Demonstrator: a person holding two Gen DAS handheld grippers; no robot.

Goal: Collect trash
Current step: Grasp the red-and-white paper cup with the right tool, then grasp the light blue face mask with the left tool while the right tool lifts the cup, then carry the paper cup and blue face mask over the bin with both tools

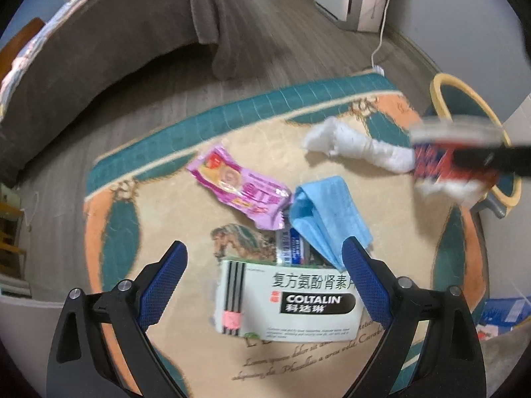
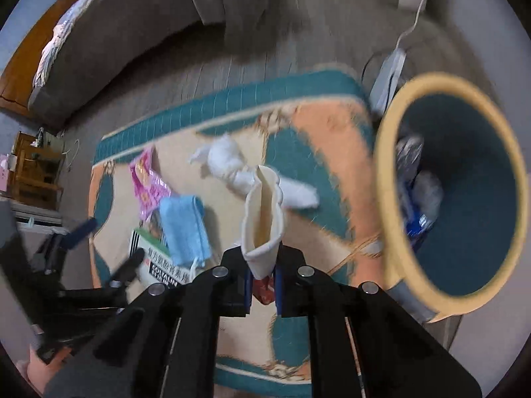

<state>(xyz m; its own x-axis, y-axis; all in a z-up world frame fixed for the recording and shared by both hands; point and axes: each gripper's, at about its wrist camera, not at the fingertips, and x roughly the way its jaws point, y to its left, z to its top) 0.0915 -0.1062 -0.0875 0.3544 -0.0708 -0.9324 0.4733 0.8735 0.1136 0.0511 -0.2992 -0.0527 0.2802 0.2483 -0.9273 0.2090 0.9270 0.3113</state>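
Observation:
My left gripper [image 1: 262,258] is open above a white and green Coltalin medicine box [image 1: 285,301] on the rug. Beyond it lie a blue face mask [image 1: 327,219], a pink wrapper [image 1: 239,187] and crumpled white tissue [image 1: 355,144]. My right gripper [image 2: 264,285] is shut on a squashed paper cup [image 2: 264,219], cream inside with red and blue print outside; it shows blurred in the left wrist view [image 1: 448,159]. It hangs left of the teal bin with a yellow rim [image 2: 458,192], which holds several pieces of trash.
The trash lies on a patterned teal, orange and cream rug [image 1: 172,205] on grey wood floor. A grey-covered bed [image 1: 99,46] stands at the back left. A white power strip [image 2: 388,76] and cable lie behind the bin. A blue box [image 1: 504,311] sits at right.

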